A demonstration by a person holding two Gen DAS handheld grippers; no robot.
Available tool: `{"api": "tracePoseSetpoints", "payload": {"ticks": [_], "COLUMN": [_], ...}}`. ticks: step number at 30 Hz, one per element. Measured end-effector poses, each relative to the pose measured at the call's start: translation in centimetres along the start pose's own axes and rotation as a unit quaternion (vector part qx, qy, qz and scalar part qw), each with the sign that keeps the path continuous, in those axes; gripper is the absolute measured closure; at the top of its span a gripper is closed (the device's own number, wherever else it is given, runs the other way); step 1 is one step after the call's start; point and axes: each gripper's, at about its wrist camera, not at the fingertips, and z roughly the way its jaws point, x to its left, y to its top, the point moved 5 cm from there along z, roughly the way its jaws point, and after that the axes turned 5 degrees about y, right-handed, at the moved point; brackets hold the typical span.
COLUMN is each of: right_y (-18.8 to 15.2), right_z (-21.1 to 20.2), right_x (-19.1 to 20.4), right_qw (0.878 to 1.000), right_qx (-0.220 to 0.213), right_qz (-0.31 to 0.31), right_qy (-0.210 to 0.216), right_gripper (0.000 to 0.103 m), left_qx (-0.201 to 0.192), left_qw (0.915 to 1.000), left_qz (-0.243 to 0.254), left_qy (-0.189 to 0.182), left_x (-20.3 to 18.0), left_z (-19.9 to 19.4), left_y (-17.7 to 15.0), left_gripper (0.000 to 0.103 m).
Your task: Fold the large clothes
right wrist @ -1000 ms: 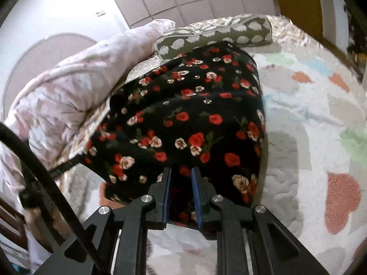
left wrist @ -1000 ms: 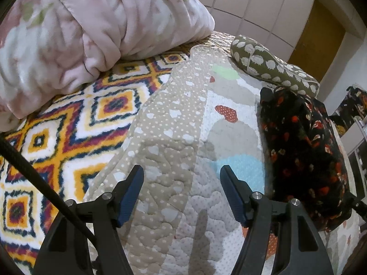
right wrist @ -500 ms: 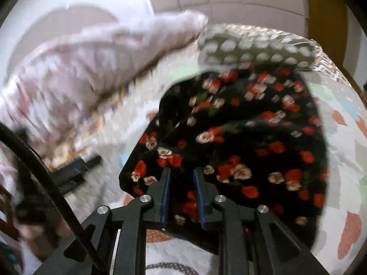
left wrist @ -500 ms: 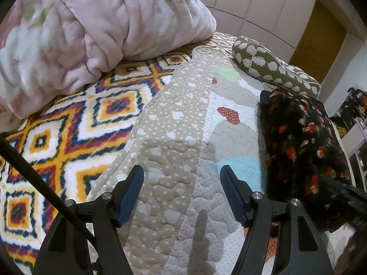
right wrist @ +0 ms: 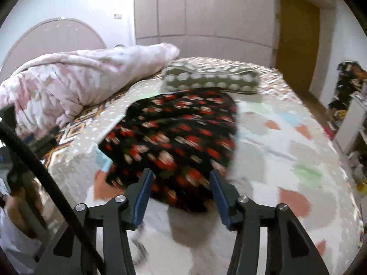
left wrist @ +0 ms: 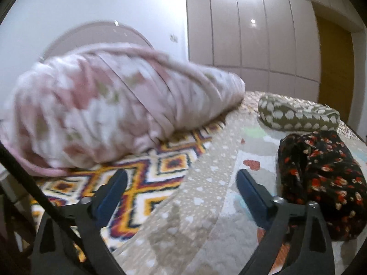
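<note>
folded black floral garment (right wrist: 174,137) lies on the bed quilt (right wrist: 286,151) just ahead of the spread right hand-held gripper (right wrist: 181,193); left hand-held gripper (left wrist: 181,197), also spread, has it to its right, spotted pillow (right wrist: 211,80) beyond.

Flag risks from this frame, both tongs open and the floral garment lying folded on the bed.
1. The floral garment lies loose on the quilt, with the right tongs open just in front of its near edge; a careless regrasp could undo the fold.
2. Both views are motion-blurred, so the edge position is uncertain.
3. The left tongs hang open over quilt near the patterned blanket; closing there could snag bedding instead.
</note>
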Motion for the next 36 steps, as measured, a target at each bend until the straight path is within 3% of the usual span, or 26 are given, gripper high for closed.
{"api": "tracePoseSetpoints", "payload": {"ticks": [4, 6, 10, 12, 15, 17, 26, 36], "right_y": [-3.0, -4.3, -5.8, -6.3, -7.1, -7.5, -9.6, -10.6], "right_z": [-3.0, -4.1, -5.4, -6.2, -7.4, -8.3, -9.4, -7.1], "right_x": [-2.7, -3.6, -4.7, -5.0, -5.5, -5.9, -7.3, -5.8], "right_qw": [0.999, 0.998, 0.994, 0.992, 0.991, 0.991, 0.991, 0.992], "right_qx": [-0.012, -0.02, -0.026, -0.03, -0.036, -0.042, -0.029, 0.01], "right_qz": [0.036, 0.064, 0.106, 0.12, 0.126, 0.128, 0.13, 0.118], "right_qy": [-0.001, 0.006, 0.027, 0.03, 0.02, 0.008, -0.027, -0.031], "right_gripper": [0.045, 0.043, 0.042, 0.039, 0.035, 0.033, 0.026, 0.025], "left_qx": [-0.064, -0.078, -0.093, -0.077, -0.014, 0.006, 0.106, 0.143], "left_qw": [0.9973, 0.9957, 0.9948, 0.9936, 0.9905, 0.989, 0.9844, 0.982], "left_qz": [0.033, 0.049, 0.022, -0.004, -0.028, -0.027, 0.024, 0.04], "left_qy": [0.013, 0.009, -0.038, -0.083, -0.134, -0.146, -0.139, -0.117], "left_x": [0.5, 0.2, -0.4, -0.7, -1.7, -2.4, -5.4, -5.1], "left_z": [-6.6, -9.4, -14.4, -15.9, -16.9, -17.5, -17.8, -15.7], "left_y": [1.2, 2.1, 3.3, 3.3, 2.4, 1.4, -4.5, -6.7], "left_gripper": [0.0, 0.0, 0.0, 0.0, 0.0, 0.0, 0.0, 0.0]}}
